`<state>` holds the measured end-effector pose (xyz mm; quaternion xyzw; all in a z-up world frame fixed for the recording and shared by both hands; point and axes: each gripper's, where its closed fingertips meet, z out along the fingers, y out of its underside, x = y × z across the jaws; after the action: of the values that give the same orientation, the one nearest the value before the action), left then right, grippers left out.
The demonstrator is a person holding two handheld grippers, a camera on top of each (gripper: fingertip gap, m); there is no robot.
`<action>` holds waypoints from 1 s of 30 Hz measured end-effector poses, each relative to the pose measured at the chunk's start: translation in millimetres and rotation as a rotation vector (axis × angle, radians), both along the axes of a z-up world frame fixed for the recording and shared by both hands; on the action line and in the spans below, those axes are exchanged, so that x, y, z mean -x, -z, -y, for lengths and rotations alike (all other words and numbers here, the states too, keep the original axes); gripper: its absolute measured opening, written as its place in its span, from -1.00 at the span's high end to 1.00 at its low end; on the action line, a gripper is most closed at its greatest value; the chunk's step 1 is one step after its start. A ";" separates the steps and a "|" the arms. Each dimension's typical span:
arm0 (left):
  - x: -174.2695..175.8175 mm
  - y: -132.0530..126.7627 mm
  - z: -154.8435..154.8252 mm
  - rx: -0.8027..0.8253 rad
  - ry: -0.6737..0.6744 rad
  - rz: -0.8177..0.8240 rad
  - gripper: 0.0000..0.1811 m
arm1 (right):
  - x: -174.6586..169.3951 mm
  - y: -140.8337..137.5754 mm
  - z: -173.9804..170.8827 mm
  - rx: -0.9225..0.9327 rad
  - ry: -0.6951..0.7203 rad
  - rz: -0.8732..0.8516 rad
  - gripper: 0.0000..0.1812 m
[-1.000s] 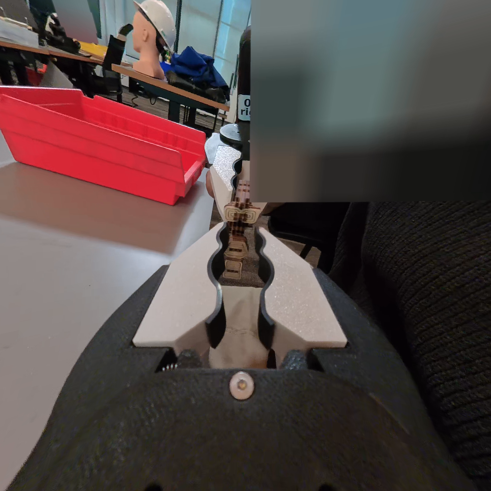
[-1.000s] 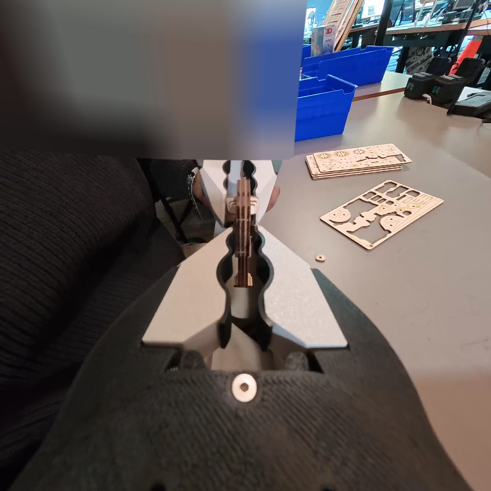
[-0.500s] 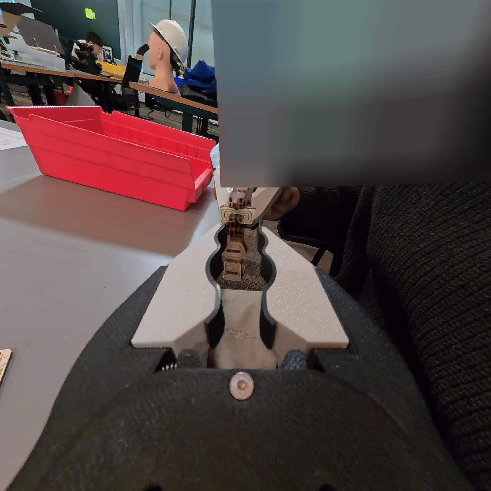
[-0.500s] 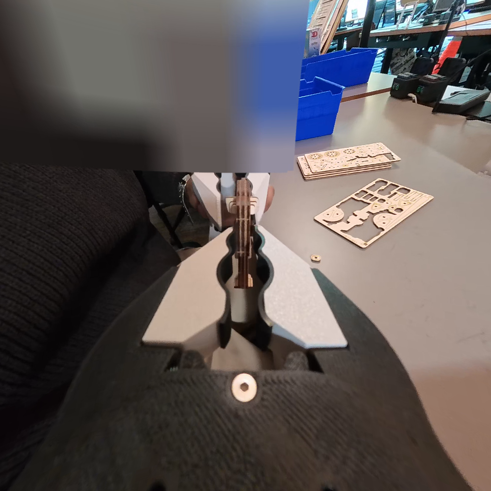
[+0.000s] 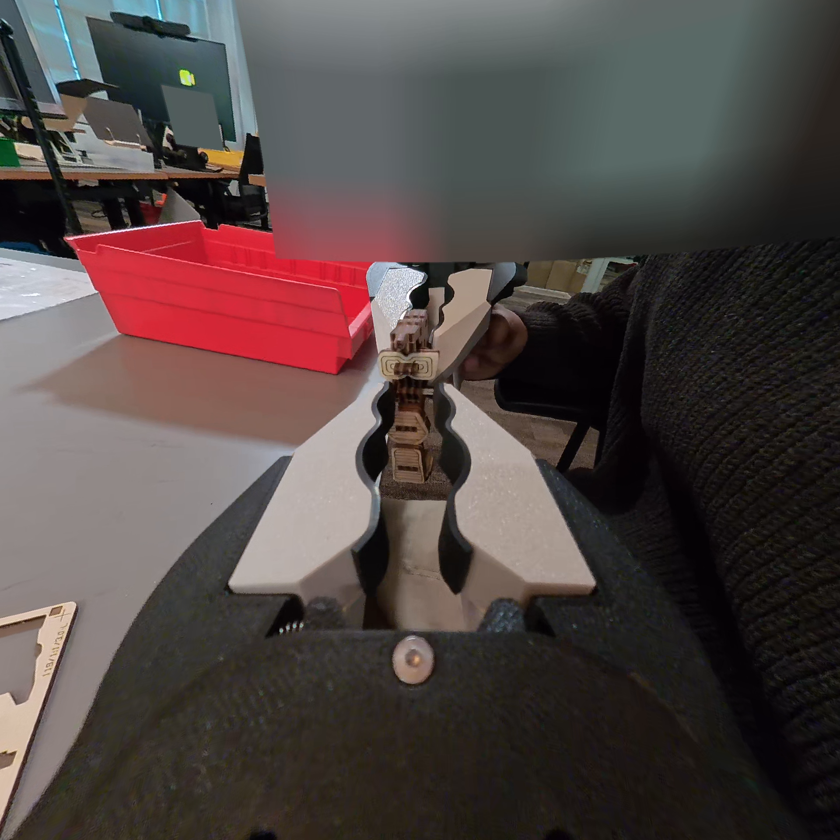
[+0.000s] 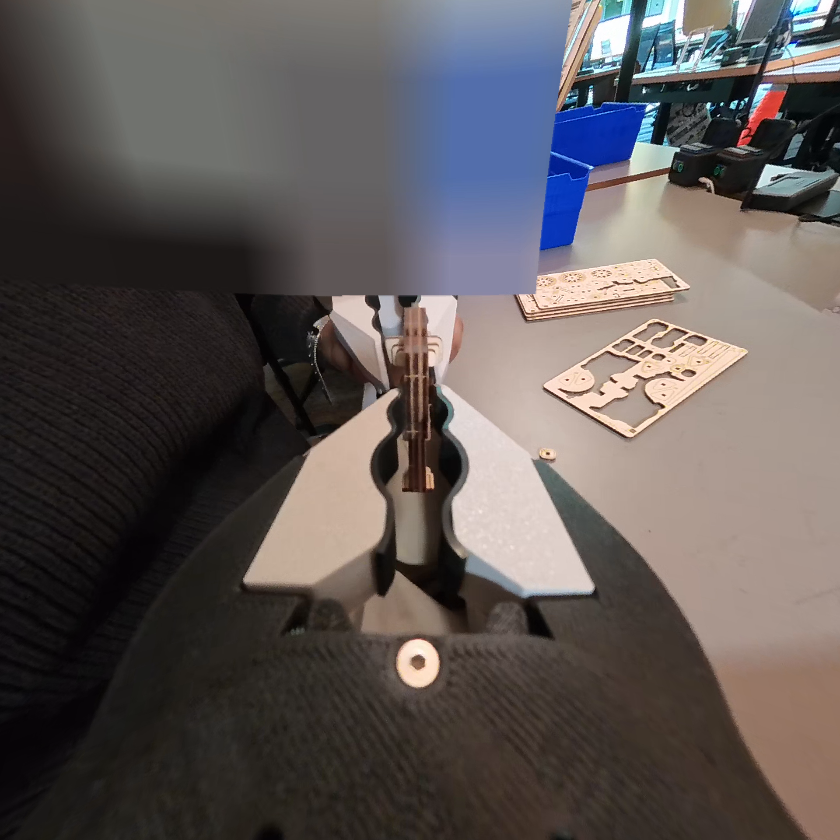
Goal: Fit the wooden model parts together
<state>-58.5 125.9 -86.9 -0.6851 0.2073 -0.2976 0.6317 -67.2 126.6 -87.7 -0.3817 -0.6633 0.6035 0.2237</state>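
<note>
A small layered wooden model (image 5: 408, 422) is held in the air off the table's edge, in front of a person in a dark knitted sleeve. My left gripper (image 5: 409, 392) is shut on its near end. A flat oval wooden part (image 5: 408, 364) sits across the model just past my left fingertips. My right gripper (image 5: 429, 313) faces it and grips the far end. In the right wrist view my right gripper (image 6: 416, 396) is shut on the same model (image 6: 416, 436), seen edge-on, with the left gripper (image 6: 393, 338) opposite.
A red bin (image 5: 218, 295) stands on the grey table (image 5: 113, 454) to the left. A punched wooden sheet's corner (image 5: 27, 659) lies near left. To the right lie a stack of wooden sheets (image 6: 600, 291), a punched sheet (image 6: 645, 377), a small wooden ring (image 6: 547, 453) and blue bins (image 6: 563, 200).
Both grippers stay shut on the model. The pair has shifted and turned a little: the red bin slid right in the left view and a wooden sheet's corner has come into view.
</note>
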 end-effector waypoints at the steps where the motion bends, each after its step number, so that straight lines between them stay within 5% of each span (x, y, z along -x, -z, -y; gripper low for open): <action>1: -0.5 -0.9 0.4 -0.002 0.004 0.004 0.82 | -0.5 -0.8 0.3 0.004 -0.003 -0.002 0.89; 16: -9.4 -9.7 6.3 -0.040 0.043 -0.030 0.81 | -10.3 -13.1 5.8 0.013 -0.083 -0.103 0.86; 30: -15.9 -13.0 14.2 -0.209 0.011 -0.201 0.82 | -16.9 -15.3 15.6 -0.275 -0.044 -0.264 0.83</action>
<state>-42.6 111.7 -73.9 -0.6408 0.3033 -0.2079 0.6740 -50.3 111.0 -72.4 -0.2504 -0.7126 0.5569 0.3454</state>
